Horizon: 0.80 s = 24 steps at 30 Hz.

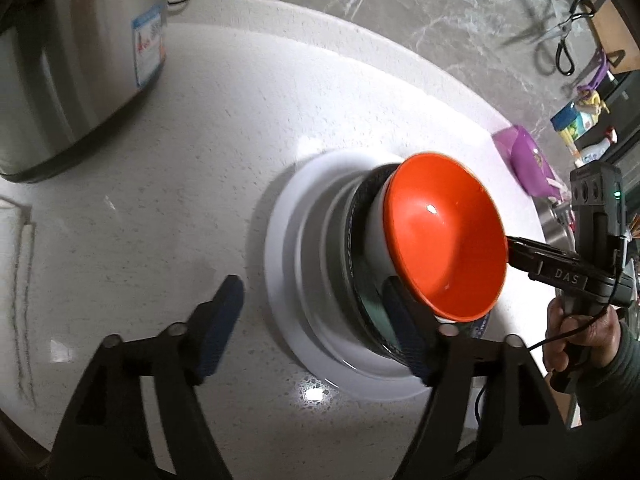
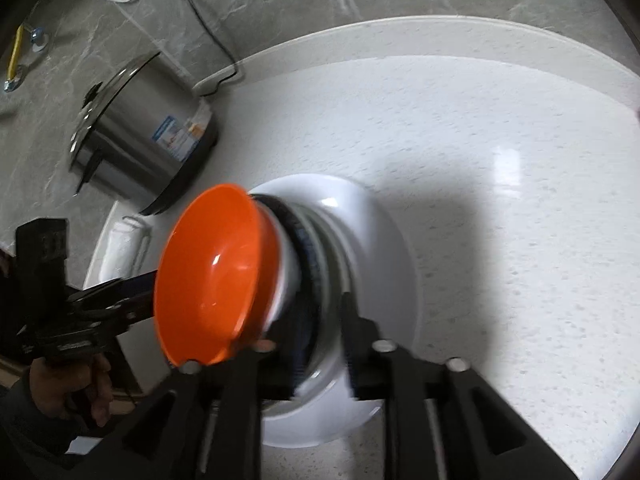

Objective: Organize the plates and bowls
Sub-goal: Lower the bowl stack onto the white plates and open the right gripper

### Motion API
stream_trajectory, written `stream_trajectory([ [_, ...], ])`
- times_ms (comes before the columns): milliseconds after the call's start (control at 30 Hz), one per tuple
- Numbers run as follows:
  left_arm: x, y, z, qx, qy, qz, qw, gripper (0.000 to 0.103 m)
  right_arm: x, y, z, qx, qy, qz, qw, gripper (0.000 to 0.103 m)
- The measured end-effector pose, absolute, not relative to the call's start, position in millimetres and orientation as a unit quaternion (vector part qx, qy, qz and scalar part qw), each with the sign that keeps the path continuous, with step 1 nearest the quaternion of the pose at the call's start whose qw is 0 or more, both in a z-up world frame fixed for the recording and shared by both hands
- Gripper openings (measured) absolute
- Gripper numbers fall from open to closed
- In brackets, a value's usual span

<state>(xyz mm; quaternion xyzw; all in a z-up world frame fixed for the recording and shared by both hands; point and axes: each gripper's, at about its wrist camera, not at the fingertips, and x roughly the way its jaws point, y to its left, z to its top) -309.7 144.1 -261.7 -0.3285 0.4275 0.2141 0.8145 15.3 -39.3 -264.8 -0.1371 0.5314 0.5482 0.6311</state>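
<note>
Orange bowl [image 1: 444, 236] tops the stack on a white plate [image 1: 288, 280] (blurred); both grippers, left [image 1: 316, 320] and right [image 2: 316, 344], gape wide at six o'clock.

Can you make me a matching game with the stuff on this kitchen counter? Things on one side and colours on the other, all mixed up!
Things:
1. top bowl on the stack
2. big plate at the bottom of the stack
3. cooker pot by the wall
4. tub near the sink

Colours:
A. purple
B. shiny silver
C. orange
D. white

Pairs: 1-C, 2-D, 3-B, 4-A
</note>
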Motion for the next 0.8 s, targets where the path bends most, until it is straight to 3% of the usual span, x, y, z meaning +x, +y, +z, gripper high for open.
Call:
stream_trajectory([
  [67,-314.9,143.5,-255.6,-0.33,0.415,0.215,0.82,0.09,19.8,-44.9,-261.6,-0.126,0.53,0.543,0.639,0.043],
  [133,-320.3,140.1,-247.2,-0.328,0.403,0.221,0.825,0.095,23.8,-52.9,-257.6,-0.113,0.526,0.541,0.647,0.056],
  [300,-328.5,125.2,-226.6,-0.309,0.394,0.246,0.829,0.095,28.5,-71.4,-244.9,-0.088,0.515,0.524,0.672,0.065],
  [433,-332.1,98.5,-188.7,-0.277,0.368,0.271,0.845,0.095,30.2,-97.4,-221.0,-0.048,0.501,0.507,0.7,0.081],
  [633,-338.1,45.8,-130.9,-0.213,0.333,0.373,0.84,0.095,11.1,-130.3,-174.3,-0.032,0.468,0.481,0.741,0.086],
  [800,-328.3,33.3,-139.3,-0.238,0.382,0.322,0.833,0.095,-13.2,-142.4,-141.2,-0.043,0.45,0.445,0.773,0.09],
])
